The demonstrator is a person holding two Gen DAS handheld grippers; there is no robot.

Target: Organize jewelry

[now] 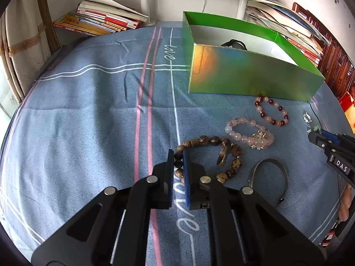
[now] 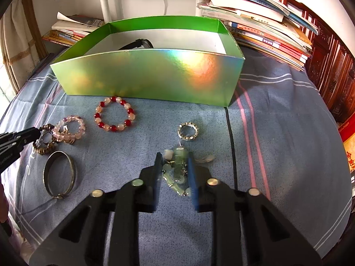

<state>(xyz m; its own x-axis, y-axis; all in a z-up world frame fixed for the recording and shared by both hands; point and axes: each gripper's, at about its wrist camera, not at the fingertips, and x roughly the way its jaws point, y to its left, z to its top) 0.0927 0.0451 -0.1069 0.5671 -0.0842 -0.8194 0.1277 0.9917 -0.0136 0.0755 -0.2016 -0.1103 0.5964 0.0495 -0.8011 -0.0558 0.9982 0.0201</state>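
My left gripper (image 1: 178, 155) is shut on the brown wooden bead bracelet (image 1: 213, 141), which lies on the blue cloth. Beside it lie a pink bead bracelet (image 1: 248, 133), a red-and-peach bead bracelet (image 1: 271, 110) and a grey metal bangle (image 1: 268, 177). My right gripper (image 2: 174, 158) has its jaws around a pale green jade bracelet (image 2: 177, 170), with a gap at each side. A silver ring (image 2: 188, 131) lies just beyond it. The green box (image 2: 155, 75) stands behind, with a black watch (image 2: 139, 43) inside.
Stacks of books (image 1: 104, 20) lie at the back left, and more books (image 2: 266, 28) at the back right. A white lamp post (image 1: 145, 0) stands behind the box. Dark wooden furniture (image 2: 332, 71) is on the right.
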